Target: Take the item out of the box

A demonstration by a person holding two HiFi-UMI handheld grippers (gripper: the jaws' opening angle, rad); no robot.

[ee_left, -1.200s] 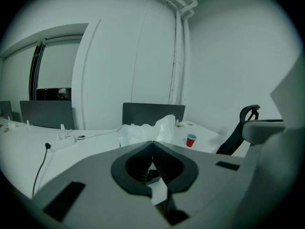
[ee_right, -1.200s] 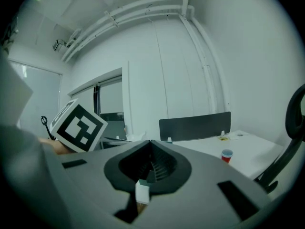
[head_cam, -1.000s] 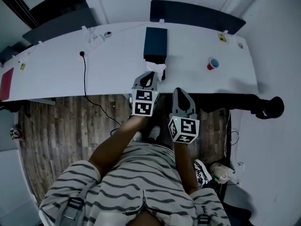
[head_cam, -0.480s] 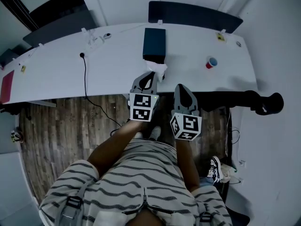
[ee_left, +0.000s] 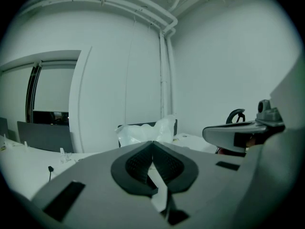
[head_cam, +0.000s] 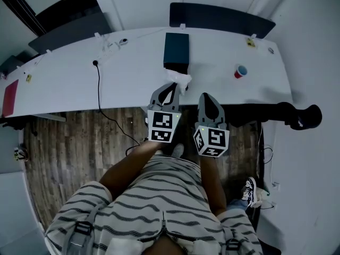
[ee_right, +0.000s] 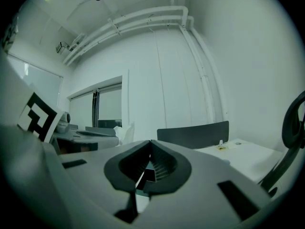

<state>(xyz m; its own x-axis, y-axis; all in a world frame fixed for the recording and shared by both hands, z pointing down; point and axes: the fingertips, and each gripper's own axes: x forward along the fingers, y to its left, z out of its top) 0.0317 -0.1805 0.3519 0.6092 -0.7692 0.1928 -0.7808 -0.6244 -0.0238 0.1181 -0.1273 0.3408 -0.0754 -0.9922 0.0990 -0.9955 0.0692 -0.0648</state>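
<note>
place: office | evidence: long white desk (head_cam: 64, 84), desk divider (head_cam: 223, 17), wood floor (head_cam: 69, 137)

box (head_cam: 176, 48) inside hidden, bag (head_cam: 178, 78) contents unclr

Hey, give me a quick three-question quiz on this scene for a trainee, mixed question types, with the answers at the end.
1. True or false: in the head view, the cup stands on the table to the right of the box.
2. What sticks out of the box's near end? A) a bottle B) a white bag C) a book
3. Which gripper's fingers are shut on that bag?
Key: 1 true; 2 B; 3 the left gripper.
</note>
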